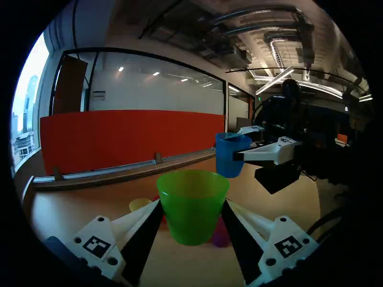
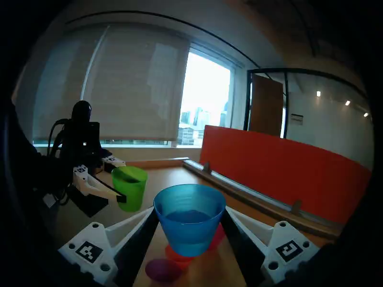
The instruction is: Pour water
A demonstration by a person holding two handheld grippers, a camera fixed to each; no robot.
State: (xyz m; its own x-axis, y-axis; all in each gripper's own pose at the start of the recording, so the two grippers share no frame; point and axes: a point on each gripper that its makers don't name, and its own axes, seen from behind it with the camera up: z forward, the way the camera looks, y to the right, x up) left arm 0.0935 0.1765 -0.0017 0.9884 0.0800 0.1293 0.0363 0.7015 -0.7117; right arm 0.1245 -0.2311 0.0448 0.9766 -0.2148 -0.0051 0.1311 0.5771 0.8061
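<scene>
Left gripper [image 1: 191, 206]: held level over the worktop [image 1: 72, 210], fingers pointing toward the red partition [image 1: 129, 136] on the worktop's far edge. The tongs are spread to cup width, with both fingers pressed on the sides of the green cup [image 1: 193, 210], which stands upright. I cannot tell what is in it.

Right gripper [image 2: 190, 213]: also level, tongs pinching the blue cup [image 2: 189, 222] from both sides. The cup is upright and a water line shows through its wall. In the left gripper view this cup sits to the right of the green one, near it but apart, at about the same height.

Markings: each finger carries a square black-and-white marker tag [image 1: 97, 245]. A white sign [image 2: 297, 118] on the wall is too small to read.

Under the held cups, a yellow cup [image 1: 139, 204], a purple cup [image 2: 163, 270] and a red cup [image 2: 179, 253] are clustered on the worktop. A dark sleeve [image 1: 330, 162] shows behind the right gripper.
</scene>
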